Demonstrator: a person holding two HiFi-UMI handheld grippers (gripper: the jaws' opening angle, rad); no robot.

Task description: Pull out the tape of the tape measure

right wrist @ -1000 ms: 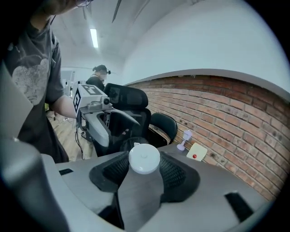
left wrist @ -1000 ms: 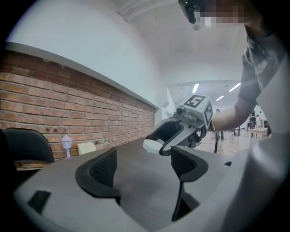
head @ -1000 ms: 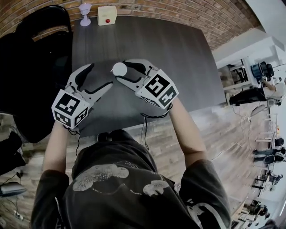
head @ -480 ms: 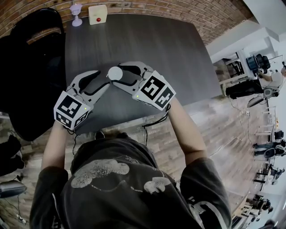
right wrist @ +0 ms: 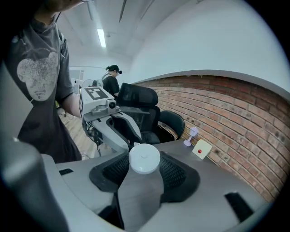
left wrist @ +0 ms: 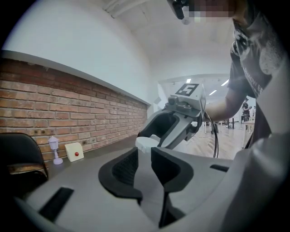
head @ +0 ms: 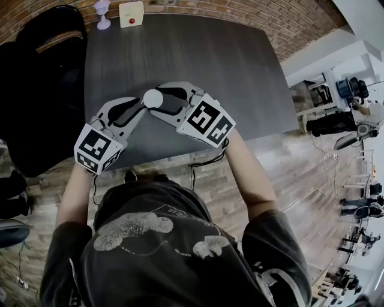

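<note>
A round white tape measure (head: 153,98) hangs above the dark table (head: 210,66) with my right gripper (head: 154,99) shut on it. In the right gripper view its case (right wrist: 144,158) sits clamped between the ribbed black pads. My left gripper (head: 139,103) points at the case from the left, tips almost touching it. Its jaws are closing and stand a narrow gap apart. In the left gripper view the white case (left wrist: 146,144) shows just beyond the tips of the left gripper (left wrist: 144,156). I see nothing pressed between those pads, and no pulled-out tape shows.
A white box with a red button (head: 131,14) and a small lilac lamp figure (head: 101,8) stand at the table's far edge by the brick wall. A black chair (head: 36,90) is at the left. A person (right wrist: 112,79) stands far behind.
The left gripper's jaws went from wide open to a narrow gap, and its tips moved in against the tape measure. The right gripper kept its hold.
</note>
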